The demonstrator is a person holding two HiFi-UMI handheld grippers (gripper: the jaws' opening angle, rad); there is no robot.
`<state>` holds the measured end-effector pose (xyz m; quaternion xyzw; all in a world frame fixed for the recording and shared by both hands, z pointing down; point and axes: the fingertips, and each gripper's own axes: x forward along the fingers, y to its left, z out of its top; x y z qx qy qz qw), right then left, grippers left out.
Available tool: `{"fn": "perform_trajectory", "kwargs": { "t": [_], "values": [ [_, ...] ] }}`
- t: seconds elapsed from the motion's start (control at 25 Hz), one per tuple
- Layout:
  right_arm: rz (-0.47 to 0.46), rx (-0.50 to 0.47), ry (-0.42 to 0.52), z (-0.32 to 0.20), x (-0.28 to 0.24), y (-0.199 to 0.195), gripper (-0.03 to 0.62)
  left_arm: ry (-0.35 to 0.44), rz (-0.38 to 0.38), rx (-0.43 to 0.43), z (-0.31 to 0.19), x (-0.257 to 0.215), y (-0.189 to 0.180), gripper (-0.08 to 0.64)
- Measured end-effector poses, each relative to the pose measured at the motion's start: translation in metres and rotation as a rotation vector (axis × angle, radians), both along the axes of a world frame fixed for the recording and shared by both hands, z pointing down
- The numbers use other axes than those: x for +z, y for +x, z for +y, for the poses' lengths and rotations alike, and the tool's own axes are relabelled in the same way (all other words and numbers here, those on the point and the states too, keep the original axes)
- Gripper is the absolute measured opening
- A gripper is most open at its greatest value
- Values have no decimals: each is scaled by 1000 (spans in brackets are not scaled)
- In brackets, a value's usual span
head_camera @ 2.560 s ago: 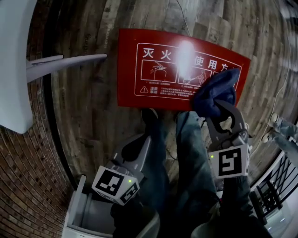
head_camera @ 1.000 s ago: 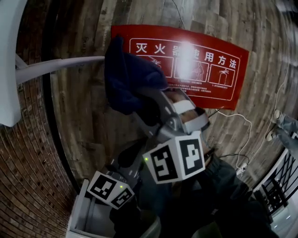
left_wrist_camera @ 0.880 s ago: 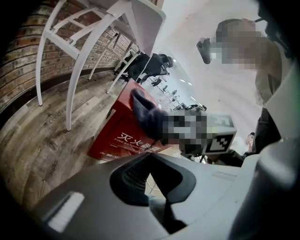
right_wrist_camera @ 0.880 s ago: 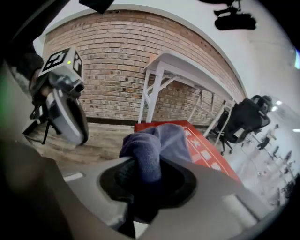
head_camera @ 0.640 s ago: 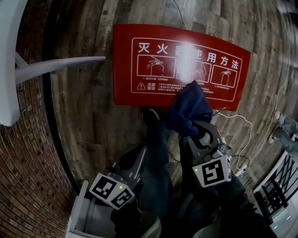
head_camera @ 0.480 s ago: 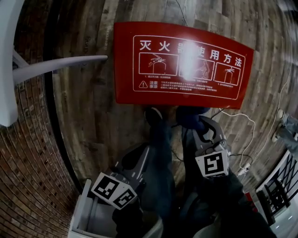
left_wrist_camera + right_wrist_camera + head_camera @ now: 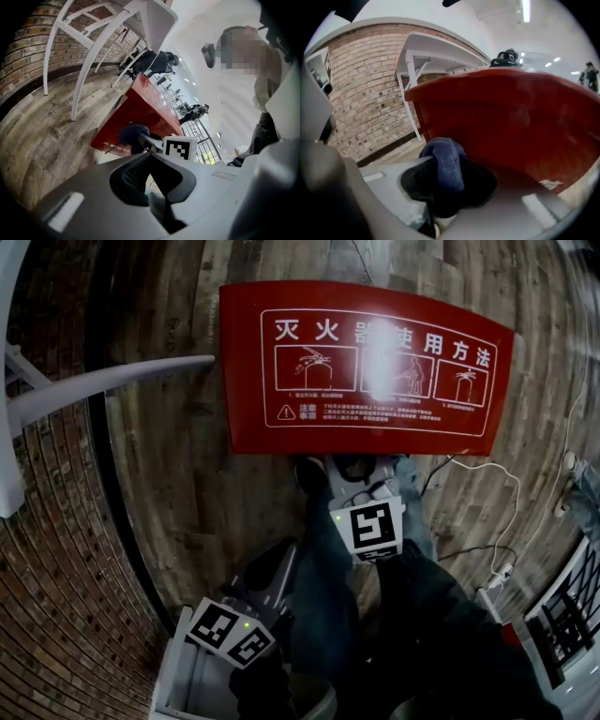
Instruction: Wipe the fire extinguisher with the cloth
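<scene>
Head view: red fire extinguisher box (image 7: 309, 427) stands on the plank floor (image 7: 178, 484). Its lid faces up, with its long axis running crosswise to the right gripper (image 7: 366, 486), which points straight at the near long side.

Lid print in white reads 灭火器使用方法, with glare partly washing out the third character. Below it are three pictogram panels and a warning triangle with 注意. The fine print is too small to read.

Right gripper view: the fingers are clenched on the blue cloth (image 7: 446, 164), which is bunched and poking out past the tips. The box's red side wall fills the view just ahead of the fingers and slightly above them. I can't tell whether the cloth is touching the wall or sits just off it. A black knob shows over the far rim, maybe the extinguisher head, but I'm not sure.

The left gripper (image 7: 277, 566) hangs well back from the box, low by the person's leg. Its fingers look closed with nothing between them.

My read is that the right gripper is much nearer and is the working one. The next stroke depends on the wall being dead ahead of the fingers, so push the cloth forward onto it and drag along the long axis.

Off to the left of the fingers are a white furniture leg (image 7: 112, 381) and brick wall (image 7: 56, 596). A white cable (image 7: 473, 470) trails off to the right.
</scene>
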<state>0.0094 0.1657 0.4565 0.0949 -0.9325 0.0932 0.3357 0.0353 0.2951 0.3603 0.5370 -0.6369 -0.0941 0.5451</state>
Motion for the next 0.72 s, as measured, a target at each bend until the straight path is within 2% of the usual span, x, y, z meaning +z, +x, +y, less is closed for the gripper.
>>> {"fn": "perform_trajectory", "kwargs": {
  "t": [0.16, 0.28, 0.36, 0.44, 0.56, 0.64, 0.72],
  "values": [
    [-126, -13, -206, 33, -7, -45, 87, -21, 0, -4, 12, 5, -5, -2],
    [-156, 62, -340, 27, -5, -38, 87, -36, -4, -17, 22, 6, -11, -2],
    [-135, 145, -378, 9, 1, -16, 87, -35, -6, -30, 25, 5, -15, -2],
    [-88, 242, -354, -16, 10, 16, 87, -29, -6, -40, 24, 3, -17, -2],
    [-6, 371, -263, -53, 27, 64, 87, -16, -4, -42, 21, 2, -18, -2],
    [31, 409, -215, -67, 38, 78, 87, -16, -8, -30, 19, 5, -15, -2],
    [47, 389, -199, -65, 51, 71, 87, -22, -4, -17, 20, 8, -10, -2]
  ]
}}
